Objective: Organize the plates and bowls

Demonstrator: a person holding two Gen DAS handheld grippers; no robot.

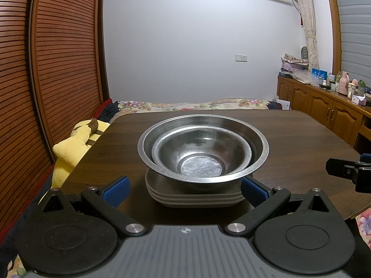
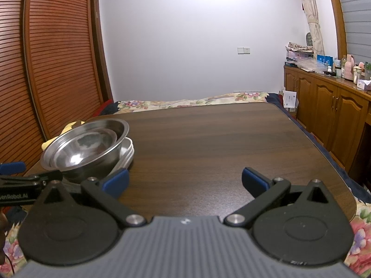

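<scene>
The small steel bowl (image 1: pixel 200 156) is sitting nested inside the large steel bowl (image 1: pixel 259 146), and both are resting on a stack of pale rounded-square plates (image 1: pixel 194 197); the edge count is looking like three, though I cannot be sure. The whole pile is standing on the dark wooden table (image 1: pixel 301 139), near its front edge and toward the left side, as the right wrist view is showing it close to the left edge. The left gripper (image 1: pixel 184 188) is hovering just in front of the plates with its blue pads spread wide, holding nothing, the pads flanking the stack's near edge without clearly touching it. The right gripper (image 2: pixel 184 183) is hanging over bare tabletop well to the right of the pile, jaws likewise apart and empty. No other dishes are showing anywhere on the table, so the sorting is appearing finished or very nearly so; what may be remaining is only squaring up or shifting the pile. A yellow plush toy (image 1: pixel 69 146) is lying off the table's left edge.
</scene>
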